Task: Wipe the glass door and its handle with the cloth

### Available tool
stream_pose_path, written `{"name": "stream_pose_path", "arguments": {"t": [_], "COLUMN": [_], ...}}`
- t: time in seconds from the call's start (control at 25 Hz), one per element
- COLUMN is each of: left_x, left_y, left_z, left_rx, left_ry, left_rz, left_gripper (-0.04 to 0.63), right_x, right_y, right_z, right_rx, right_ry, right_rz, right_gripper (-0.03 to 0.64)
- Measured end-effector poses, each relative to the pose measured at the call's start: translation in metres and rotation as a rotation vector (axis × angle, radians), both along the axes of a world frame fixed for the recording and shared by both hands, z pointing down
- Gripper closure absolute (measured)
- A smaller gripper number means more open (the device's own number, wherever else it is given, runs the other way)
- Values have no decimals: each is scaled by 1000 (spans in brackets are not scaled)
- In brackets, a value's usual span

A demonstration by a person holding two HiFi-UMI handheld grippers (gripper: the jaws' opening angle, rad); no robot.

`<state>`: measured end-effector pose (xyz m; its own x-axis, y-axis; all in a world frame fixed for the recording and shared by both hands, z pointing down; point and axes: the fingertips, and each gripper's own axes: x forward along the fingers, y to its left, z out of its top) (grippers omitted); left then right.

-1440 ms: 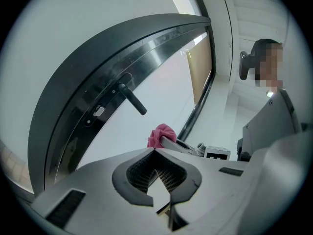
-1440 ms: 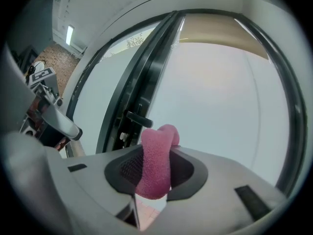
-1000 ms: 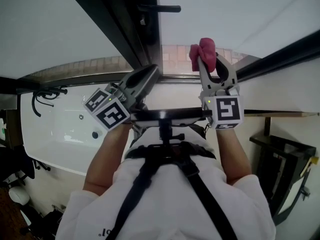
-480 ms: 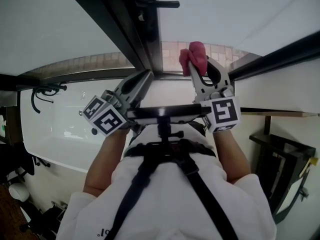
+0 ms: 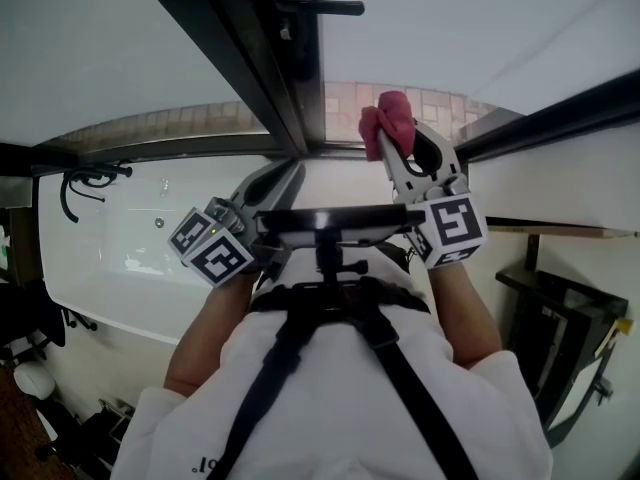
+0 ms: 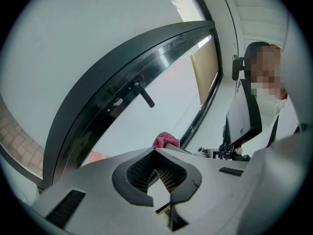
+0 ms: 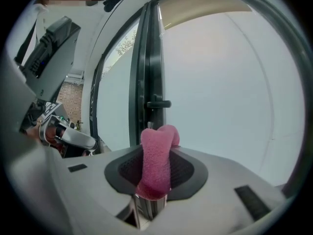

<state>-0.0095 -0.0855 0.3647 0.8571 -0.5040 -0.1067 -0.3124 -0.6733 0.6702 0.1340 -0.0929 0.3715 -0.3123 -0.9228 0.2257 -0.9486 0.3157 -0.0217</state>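
Observation:
My right gripper (image 5: 392,133) is shut on a pink cloth (image 5: 388,116), held up close to the frosted glass door (image 5: 450,28). In the right gripper view the cloth (image 7: 156,160) stands folded between the jaws, just below the black lever handle (image 7: 159,104). That handle (image 5: 320,8) sits on the dark door frame (image 5: 290,68), well above both grippers. My left gripper (image 5: 285,171) is shut with nothing in it, left of the cloth and near the frame's foot. From the left gripper view (image 6: 155,152) I see the handle (image 6: 144,94) and a bit of cloth (image 6: 165,140).
A second frosted pane (image 5: 100,48) lies left of the frame. Brick paving (image 5: 430,103) shows through the low glass. A white tub-like fixture (image 5: 120,258) with a black hose (image 5: 90,188) stands at the left, a black rack (image 5: 560,338) at the right.
My right gripper has carried the cloth a little to the left, nearer the door frame. My left gripper has drawn back and down toward my body.

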Motion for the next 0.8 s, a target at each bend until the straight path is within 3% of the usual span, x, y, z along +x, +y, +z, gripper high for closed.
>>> {"name": "stream_pose_path", "arguments": {"t": [0.24, 0.8], "left_x": [-9, -5], "left_y": [4, 7], "left_z": [4, 10], "left_rx": [-11, -16], "left_ry": [-3, -17], "left_rz": [-30, 8], "left_gripper": [607, 607], "right_x": [4, 1], "right_y": [8, 8], "right_z": [4, 12], "right_rx": [-29, -51], "right_ry": [-17, -2], "right_rz": [-6, -5], "right_gripper": [511, 514]}}
